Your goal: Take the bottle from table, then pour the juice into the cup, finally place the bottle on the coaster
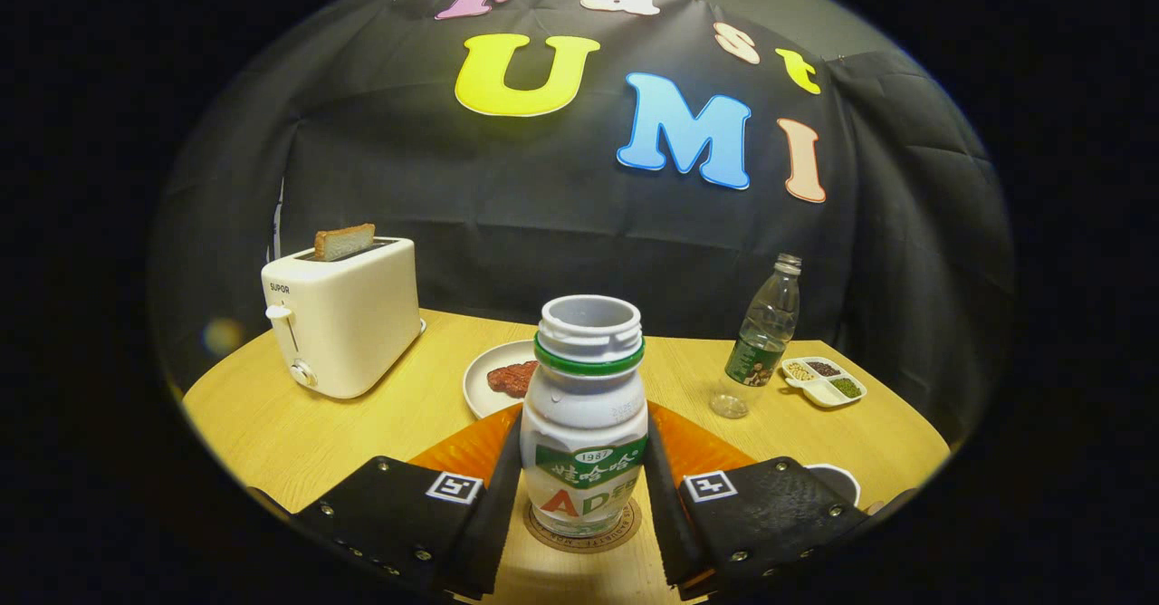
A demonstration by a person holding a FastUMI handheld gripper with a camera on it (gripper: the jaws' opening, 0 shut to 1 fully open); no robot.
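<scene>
Gripper view: gripper (pixel 584 496) level, clasping upright bottle (pixel 584 424) (on coaster (pixel 543 532)).

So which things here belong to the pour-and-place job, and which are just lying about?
Job:
- bottle, open-topped, standing on the coaster, between the gripper fingers
- cup, beyond the right finger

Lying about:
- toaster with toast
- plate
- clear bottle
- divided dish
- orange mat
</scene>
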